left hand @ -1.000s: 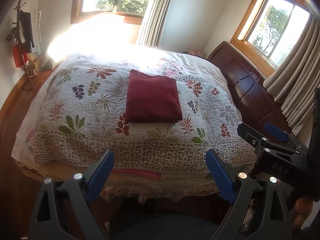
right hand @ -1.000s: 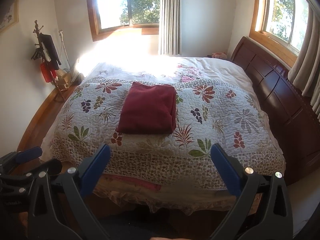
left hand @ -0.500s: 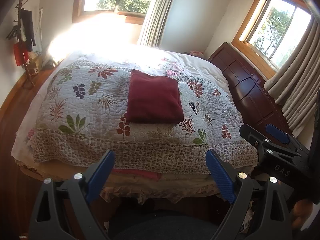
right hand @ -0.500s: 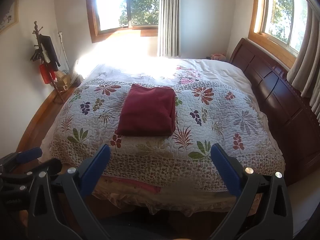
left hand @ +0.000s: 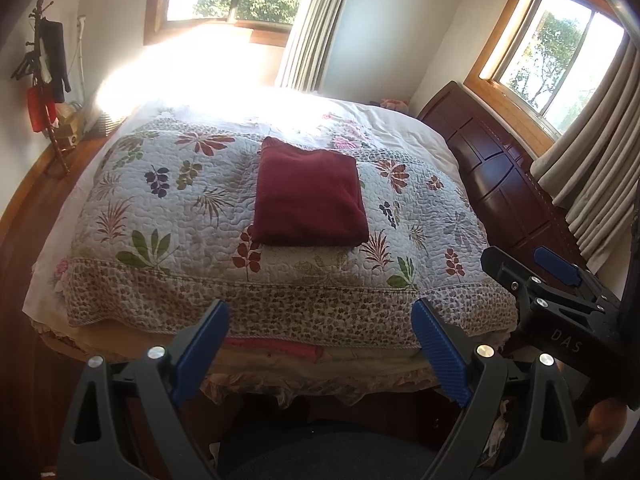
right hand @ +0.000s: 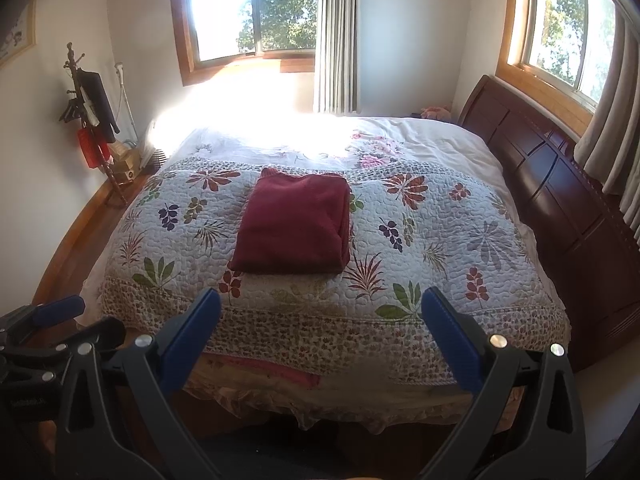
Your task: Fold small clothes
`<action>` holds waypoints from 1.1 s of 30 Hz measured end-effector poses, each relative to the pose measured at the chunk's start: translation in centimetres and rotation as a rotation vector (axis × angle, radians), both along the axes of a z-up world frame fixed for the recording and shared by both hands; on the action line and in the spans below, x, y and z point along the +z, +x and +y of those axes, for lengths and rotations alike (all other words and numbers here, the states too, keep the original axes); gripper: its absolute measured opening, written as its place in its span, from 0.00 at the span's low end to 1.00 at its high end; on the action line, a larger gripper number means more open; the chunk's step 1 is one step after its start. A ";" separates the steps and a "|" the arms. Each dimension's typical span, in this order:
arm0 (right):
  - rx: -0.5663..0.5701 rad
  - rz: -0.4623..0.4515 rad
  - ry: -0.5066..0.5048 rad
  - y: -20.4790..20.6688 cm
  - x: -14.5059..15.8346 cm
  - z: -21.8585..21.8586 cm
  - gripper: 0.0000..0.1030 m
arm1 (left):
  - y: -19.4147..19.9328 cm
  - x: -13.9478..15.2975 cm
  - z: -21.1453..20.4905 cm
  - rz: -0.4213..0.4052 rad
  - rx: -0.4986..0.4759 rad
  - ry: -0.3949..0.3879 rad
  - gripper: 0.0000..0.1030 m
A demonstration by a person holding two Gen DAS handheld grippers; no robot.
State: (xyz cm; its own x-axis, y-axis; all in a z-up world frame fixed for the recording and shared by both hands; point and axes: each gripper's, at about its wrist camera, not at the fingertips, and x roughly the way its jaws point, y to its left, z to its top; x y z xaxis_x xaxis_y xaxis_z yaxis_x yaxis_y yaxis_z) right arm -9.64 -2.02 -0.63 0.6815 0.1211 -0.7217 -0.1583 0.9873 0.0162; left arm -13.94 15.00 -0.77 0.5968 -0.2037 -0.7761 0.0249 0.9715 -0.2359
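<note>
A dark red garment (left hand: 308,196) (right hand: 294,226) lies folded into a neat rectangle on the floral quilt (left hand: 180,216) (right hand: 432,232), near the middle of the bed. My left gripper (left hand: 320,320) hangs open off the bed's near edge, well short of the garment, with nothing between its blue pads. My right gripper (right hand: 320,308) is open too, empty, and equally far back. Each wrist view catches the other gripper at its side: the right gripper (left hand: 556,272) low on the right, the left gripper (right hand: 52,312) low on the left.
A dark wooden headboard (right hand: 560,184) runs along the bed's right side under a curtained window (right hand: 568,32). A coat stand (right hand: 92,120) with hanging items is at the left wall. Wooden floor (right hand: 68,252) borders the bed's left. Pink bedding (right hand: 276,372) shows under the quilt's hem.
Both grippers have drifted slightly back and up from the bed, so the garment looks a little farther away. The garment itself has not moved.
</note>
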 end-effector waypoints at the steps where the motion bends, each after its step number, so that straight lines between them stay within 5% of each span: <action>1: -0.001 0.001 0.001 0.0 0.0 0.0 0.97 | 0.0 0.0 0.0 0.000 0.000 0.001 0.90; 33: 0.006 0.001 -0.002 2.2 0.0 -0.2 0.97 | 1.9 -0.2 0.6 0.000 -0.006 0.008 0.90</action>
State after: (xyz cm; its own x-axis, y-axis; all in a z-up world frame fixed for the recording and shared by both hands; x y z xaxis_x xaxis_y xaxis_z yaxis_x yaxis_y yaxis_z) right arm -7.44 -2.23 -0.64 0.6800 0.1233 -0.7228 -0.1641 0.9863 0.0140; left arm -12.05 15.59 -0.95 0.5955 -0.2015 -0.7777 0.0312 0.9731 -0.2282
